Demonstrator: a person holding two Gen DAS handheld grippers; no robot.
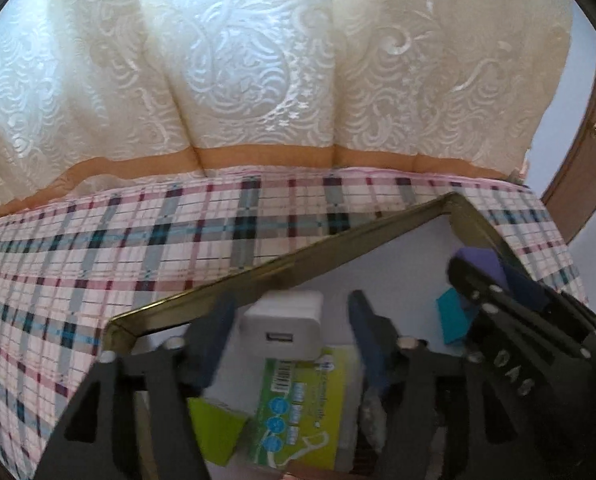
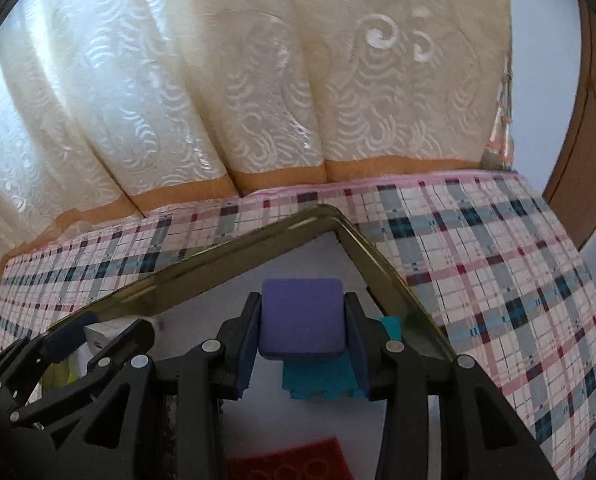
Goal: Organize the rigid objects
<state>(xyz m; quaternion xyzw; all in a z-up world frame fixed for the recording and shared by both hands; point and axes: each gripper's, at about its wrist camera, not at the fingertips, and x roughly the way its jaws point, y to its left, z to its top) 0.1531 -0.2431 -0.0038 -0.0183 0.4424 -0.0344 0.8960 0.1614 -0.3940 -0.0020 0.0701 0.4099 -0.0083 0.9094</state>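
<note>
Behind hangs a cream curtain; below, the plaid cloth carries a gold-rimmed white tray. Right tongs pinch the purple foam cube over it; I should lower gently. Left tongs stand spread around the white USB charger.

**Blocks and charger over the tray**

White USB charger sits port-forward inside the gold-rimmed tray, atop a green-and-yellow packet. Purple block is pinched off the floor above a teal piece; lime block lies at the packet's left.
</note>
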